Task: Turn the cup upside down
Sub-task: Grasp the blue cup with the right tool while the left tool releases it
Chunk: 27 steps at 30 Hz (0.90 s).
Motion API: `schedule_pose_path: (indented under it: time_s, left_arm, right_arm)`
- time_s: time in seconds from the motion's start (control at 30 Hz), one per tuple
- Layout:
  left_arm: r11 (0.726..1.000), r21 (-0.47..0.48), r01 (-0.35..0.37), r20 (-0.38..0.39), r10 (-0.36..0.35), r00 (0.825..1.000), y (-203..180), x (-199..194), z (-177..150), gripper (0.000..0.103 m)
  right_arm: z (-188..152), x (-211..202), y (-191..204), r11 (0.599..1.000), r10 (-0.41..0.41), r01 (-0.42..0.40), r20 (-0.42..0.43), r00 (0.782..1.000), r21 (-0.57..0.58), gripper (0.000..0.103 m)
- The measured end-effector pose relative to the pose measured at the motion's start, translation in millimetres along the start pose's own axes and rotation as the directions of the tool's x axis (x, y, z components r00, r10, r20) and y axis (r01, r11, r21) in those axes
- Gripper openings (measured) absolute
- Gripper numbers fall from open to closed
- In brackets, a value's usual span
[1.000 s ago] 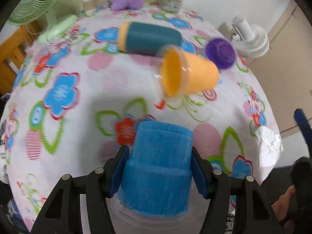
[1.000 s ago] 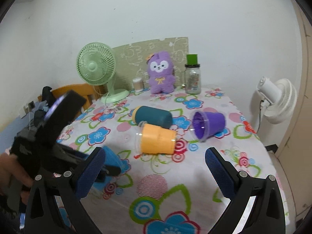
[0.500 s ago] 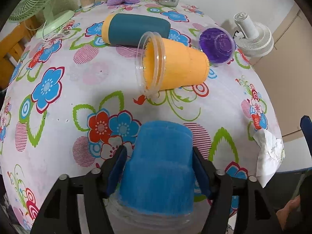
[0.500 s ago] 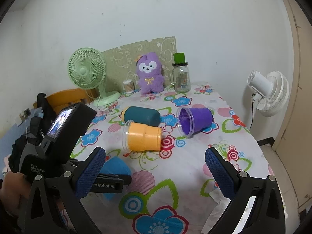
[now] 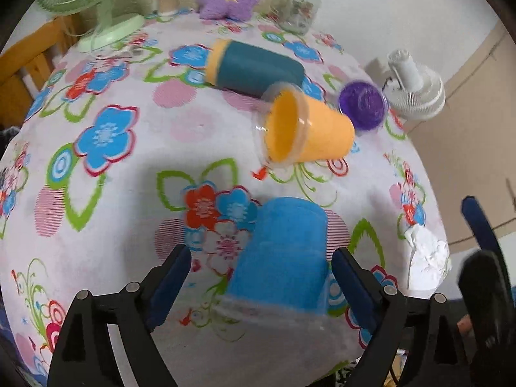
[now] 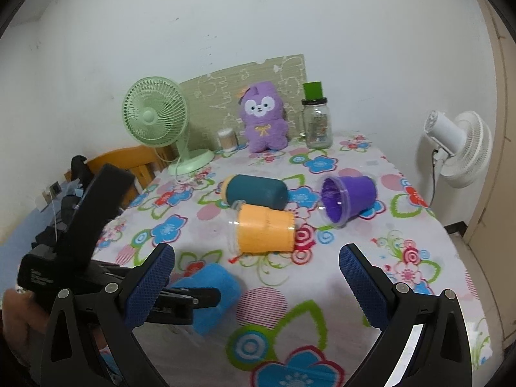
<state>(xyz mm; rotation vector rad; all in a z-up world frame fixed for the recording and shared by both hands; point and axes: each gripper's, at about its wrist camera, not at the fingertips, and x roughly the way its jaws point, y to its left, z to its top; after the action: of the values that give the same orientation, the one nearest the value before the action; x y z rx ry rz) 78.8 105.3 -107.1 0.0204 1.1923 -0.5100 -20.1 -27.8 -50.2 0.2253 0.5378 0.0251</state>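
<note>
1. The blue cup [image 5: 283, 251] stands mouth-down on the flowered tablecloth [image 5: 106, 193] near the table's front edge, its clear rim against the cloth and its closed base on top.
2. The left gripper [image 5: 261, 277] has its jaws spread wide on either side of the blue cup. The left pad stands well clear of the cup wall; the right pad sits just beside it, and motion blur makes it hard to say whether that one touches.
3. From the right wrist view the blue cup [image 6: 213, 293] shows beyond the left gripper's black fingers [image 6: 180, 300].
4. The right gripper [image 6: 258, 277] hangs above the table's near edge with its jaws wide apart and nothing between them.
5. Farther back, an orange cup [image 5: 306, 132] lies on its side, its open mouth facing the left wrist camera.
6. A teal cup with a yellow rim [image 5: 254, 67] lies on its side just behind the orange one.
7. A purple cup [image 6: 348, 196] lies tipped to the right of both.
8. At the far edge stand a green desk fan [image 6: 154, 119], a purple plush toy [image 6: 262, 119] and a glass jar with a green lid [image 6: 316, 119].
9. A white fan [image 6: 458, 145] stands off the table's right side.
</note>
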Motion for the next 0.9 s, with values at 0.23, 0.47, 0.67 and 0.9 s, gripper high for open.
schedule_pose_path:
  time_s: [0.23,0.47,0.67,0.9]
  left_arm:
    - [0.998,-0.034,0.047,0.082,-0.044,0.996,35,-31,-5,0.094]
    - [1.000,-0.021,0.004,0.127,-0.001,0.992,59,-41,-17,0.095]
    - [1.000,0.028,-0.011,0.140,0.007,0.990,62,-41,-29,0.095]
    - [0.999,0.037,0.005,0.128,-0.009,0.992,61,-36,-30,0.095]
  right_arm:
    - [9,27,14,0.996,0.037,-0.031,-0.077,0.996,0.078,0.103]
    - [1,79,14,0.984,0.071,-0.024,-0.264,0.962,0.177,0.103]
    - [-16,115,3,0.945,0.148,-0.013,-0.392,0.908,0.326,0.102]
    - [-16,133,12,0.958,0.131,0.007,-0.461,0.878,0.286,0.089]
